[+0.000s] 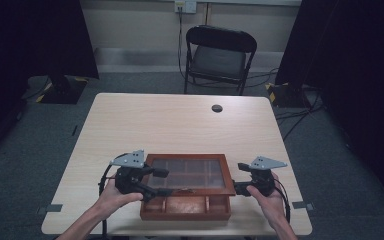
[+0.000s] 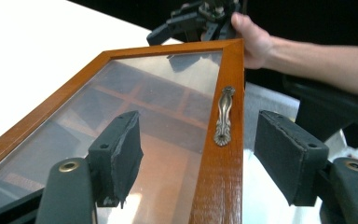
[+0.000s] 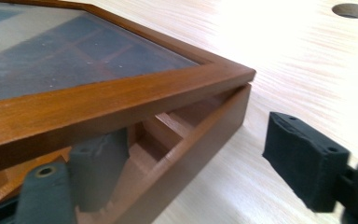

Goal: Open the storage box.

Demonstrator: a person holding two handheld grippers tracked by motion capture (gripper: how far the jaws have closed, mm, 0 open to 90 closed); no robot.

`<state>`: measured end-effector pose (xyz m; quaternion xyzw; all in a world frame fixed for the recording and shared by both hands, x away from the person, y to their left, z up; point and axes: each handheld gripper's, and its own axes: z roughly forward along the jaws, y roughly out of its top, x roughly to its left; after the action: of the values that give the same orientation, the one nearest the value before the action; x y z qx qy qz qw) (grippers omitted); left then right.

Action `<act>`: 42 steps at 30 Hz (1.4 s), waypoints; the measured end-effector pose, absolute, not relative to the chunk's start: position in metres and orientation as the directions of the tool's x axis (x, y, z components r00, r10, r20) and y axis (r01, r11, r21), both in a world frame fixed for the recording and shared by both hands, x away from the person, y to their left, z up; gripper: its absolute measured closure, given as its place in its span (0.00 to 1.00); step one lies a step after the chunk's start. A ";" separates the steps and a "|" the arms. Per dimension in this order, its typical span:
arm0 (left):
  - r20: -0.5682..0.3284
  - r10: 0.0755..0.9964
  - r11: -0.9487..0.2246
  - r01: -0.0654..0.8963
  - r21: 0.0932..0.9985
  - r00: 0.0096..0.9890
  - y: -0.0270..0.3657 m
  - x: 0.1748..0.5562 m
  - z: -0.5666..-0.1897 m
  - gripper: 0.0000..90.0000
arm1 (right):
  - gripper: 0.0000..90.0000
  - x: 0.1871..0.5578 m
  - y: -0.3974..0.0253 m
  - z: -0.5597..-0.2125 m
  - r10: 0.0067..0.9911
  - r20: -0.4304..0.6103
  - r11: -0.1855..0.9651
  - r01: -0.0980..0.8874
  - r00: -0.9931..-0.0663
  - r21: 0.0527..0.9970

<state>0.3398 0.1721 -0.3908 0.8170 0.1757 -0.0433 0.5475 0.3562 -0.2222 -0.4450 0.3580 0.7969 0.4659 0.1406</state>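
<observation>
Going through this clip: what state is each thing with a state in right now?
Glass-paned wooden lid: raised at the front, partly open.
Compartmented brown wooden box: open, front compartments look empty.
Left claw: open, straddling the lid's front rail.
Right claw: open, straddling the box's side wall.

Bare forearms enter from the bottom of the frame, no sleeves visible. Each hand carries a black two-jaw gripper, the left gripper and the right gripper, topped by a grey three-cornered plate. Thick black rubbery pads have small screw holes, brass-coloured rivets sit behind, and black cables seemingly trail back.
</observation>
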 end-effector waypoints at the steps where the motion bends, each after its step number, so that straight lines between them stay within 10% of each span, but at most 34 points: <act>1: -0.266 0.248 -0.336 0.341 0.878 0.931 0.173 0.340 -0.391 0.35 | 0.25 0.357 -0.221 -0.444 0.700 0.107 0.311 0.436 -0.706 0.844; 10: -0.234 0.280 -0.329 0.322 0.888 0.931 0.178 0.339 -0.391 0.23 | 0.24 0.363 -0.217 -0.437 0.704 0.101 0.305 0.428 -0.703 0.851; 42: -0.164 0.391 -0.272 0.284 0.919 0.906 0.201 0.350 -0.389 0.39 | 0.29 0.379 -0.212 -0.423 0.681 0.141 0.275 0.430 -0.719 0.860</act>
<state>0.3502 0.2006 -0.3894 0.7960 0.2120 0.0473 0.5649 0.3795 -0.2115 -0.4226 0.3525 0.7882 0.4879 0.1284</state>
